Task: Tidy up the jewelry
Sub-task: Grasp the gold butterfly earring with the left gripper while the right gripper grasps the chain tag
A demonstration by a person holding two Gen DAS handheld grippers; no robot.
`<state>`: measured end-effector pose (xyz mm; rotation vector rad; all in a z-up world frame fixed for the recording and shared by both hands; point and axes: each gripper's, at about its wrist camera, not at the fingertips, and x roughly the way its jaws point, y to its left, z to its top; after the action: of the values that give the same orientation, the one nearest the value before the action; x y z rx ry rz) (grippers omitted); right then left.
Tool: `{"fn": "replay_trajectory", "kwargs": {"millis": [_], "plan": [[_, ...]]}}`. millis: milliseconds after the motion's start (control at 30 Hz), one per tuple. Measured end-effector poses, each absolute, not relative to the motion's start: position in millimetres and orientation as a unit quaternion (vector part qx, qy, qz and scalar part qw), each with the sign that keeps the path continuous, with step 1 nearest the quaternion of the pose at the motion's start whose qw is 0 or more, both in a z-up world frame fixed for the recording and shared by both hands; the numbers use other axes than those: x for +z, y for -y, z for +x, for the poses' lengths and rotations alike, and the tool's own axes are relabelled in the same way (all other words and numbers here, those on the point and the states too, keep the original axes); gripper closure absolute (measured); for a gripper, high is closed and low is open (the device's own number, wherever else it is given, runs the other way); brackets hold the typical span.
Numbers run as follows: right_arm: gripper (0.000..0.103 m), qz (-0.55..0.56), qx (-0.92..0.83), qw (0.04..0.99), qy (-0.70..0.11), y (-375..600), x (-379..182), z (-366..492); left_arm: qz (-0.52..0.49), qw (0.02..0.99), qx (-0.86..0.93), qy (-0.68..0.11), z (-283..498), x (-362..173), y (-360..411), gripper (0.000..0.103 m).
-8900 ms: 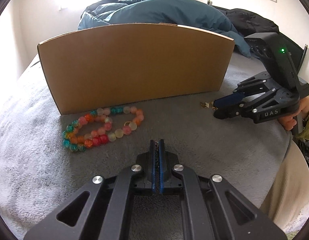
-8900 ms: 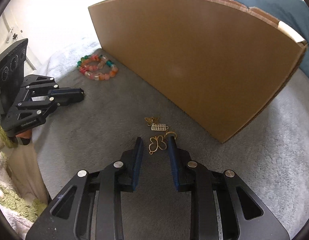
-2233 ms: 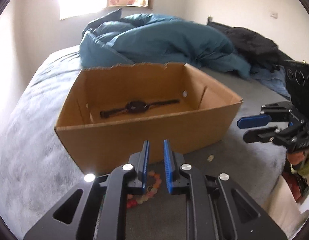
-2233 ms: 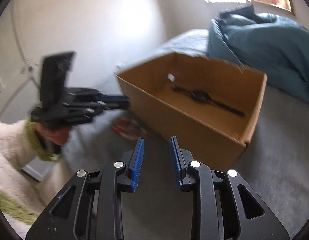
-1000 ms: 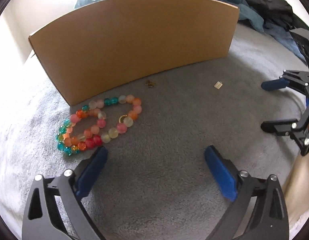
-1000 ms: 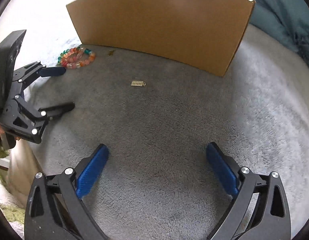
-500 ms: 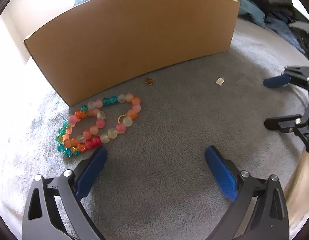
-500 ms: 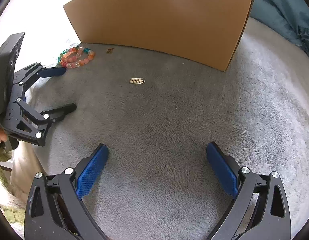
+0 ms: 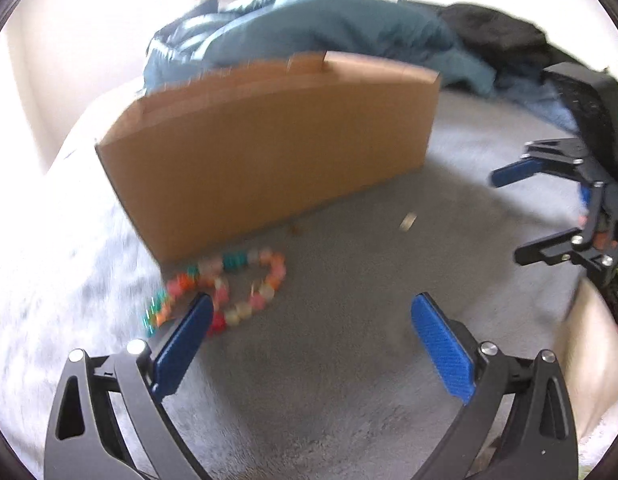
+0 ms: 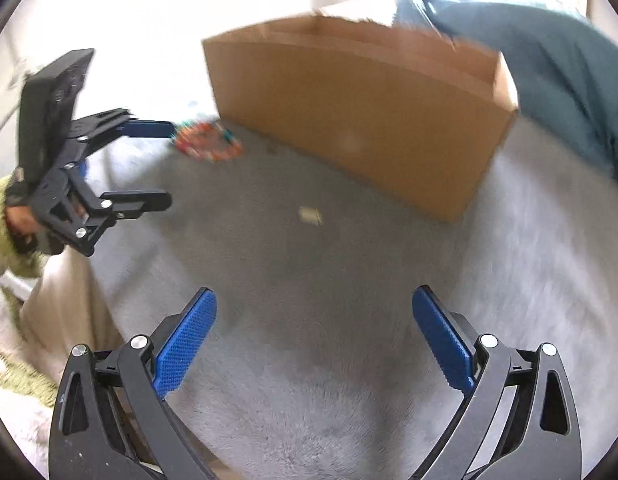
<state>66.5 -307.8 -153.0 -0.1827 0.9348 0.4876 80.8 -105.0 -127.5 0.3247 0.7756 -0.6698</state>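
Left wrist view – bead necklace close, both grippers' jaws apart, right view – box opening

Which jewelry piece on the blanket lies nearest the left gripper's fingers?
The beaded bracelet, touching the left gripper in view; both small charms lie farther off.

Both wrist cameras looked forward and down over a grey blanket. The left view faced the cardboard box at 12 o'clock, fairly near; the right view had it toward 1 o'clock. Both shared the box, the bead bracelets and blanket.
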Motion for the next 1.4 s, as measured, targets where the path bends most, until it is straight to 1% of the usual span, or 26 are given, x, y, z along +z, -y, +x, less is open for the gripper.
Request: {"fn": "replay_trajectory", "kwargs": {"millis": [100,167,200,267,333,367,400,433,467,533,567,633,667,733,833,1033,1400], "plan": [[0.014,-0.097,0.256,0.865,-0.420,307.4,-141.0,74.5,0.141,0.861,-0.343,-0.348,83.4,-116.2,103.7,0.007],[0.020,-0.105,0.270,0.865,-0.410,305.6,-139.1,82.1,0.139,0.859,-0.356,-0.341,86.1,-113.2,106.3,0.011],[0.025,-0.107,0.278,0.864,-0.407,304.4,-139.5,87.7,0.143,0.858,-0.359,-0.339,82.9,-114.3,112.6,0.014],[0.031,-0.106,0.288,0.860,-0.407,302.5,-141.4,95.5,0.152,0.854,-0.362,-0.341,87.5,-114.9,118.3,0.020],[0.042,-0.110,0.298,0.855,-0.409,297.2,-145.9,103.1,0.155,0.850,-0.369,-0.342,94.1,-115.4,121.7,0.028],[0.045,-0.117,0.303,0.852,-0.411,293.8,-149.7,107.6,0.157,0.849,-0.370,-0.342,96.5,-115.5,125.9,0.030],[0.050,-0.121,0.307,0.849,-0.412,292.6,-151.0,109.2,0.159,0.848,-0.372,-0.341,99.2,-115.6,127.4,0.035],[0.054,-0.124,0.310,0.847,-0.413,288.8,-153.0,110.6,0.163,0.848,-0.373,-0.341,102.0,-115.8,129.8,0.038],[0.055,-0.127,0.317,0.843,-0.415,285.8,-155.9,113.6,0.171,0.847,-0.371,-0.339,105.5,-116.6,136.3,0.040],[0.060,-0.131,0.331,0.837,-0.415,283.4,-158.1,115.9,0.182,0.845,-0.371,-0.340,113.1,-120.6,140.7,0.048],[0.062,-0.133,0.335,0.835,-0.415,282.6,-160.2,116.9,0.189,0.844,-0.368,-0.341,117.4,-123.5,144.0,0.050],[0.068,-0.136,0.346,0.828,-0.420,281.3,-163.8,120.1,0.198,0.841,-0.365,-0.348,126.1,-128.4,149.9,0.059],[0.069,-0.138,0.351,0.825,-0.422,280.8,-165.6,121.4,0.204,0.839,-0.360,-0.353,131.5,-132.5,153.2,0.061],[0.072,-0.137,0.358,0.819,-0.426,278.1,-170.9,124.9,0.214,0.835,-0.351,-0.366,138.7,-139.8,157.0,0.071],[0.076,-0.137,0.364,0.814,-0.432,278.0,-177.8,128.4,0.215,0.830,-0.344,-0.383,148.9,-149.8,159.4,0.079],[0.080,-0.127,0.380,0.800,-0.446,277.2,-190.2,133.3,0.232,0.818,-0.327,-0.413,161.5,-168.0,165.5,0.084],[0.083,-0.126,0.383,0.790,-0.462,274.0,-203.4,141.5,0.243,0.812,-0.316,-0.426,167.2,-174.5,169.3,0.084]]}}
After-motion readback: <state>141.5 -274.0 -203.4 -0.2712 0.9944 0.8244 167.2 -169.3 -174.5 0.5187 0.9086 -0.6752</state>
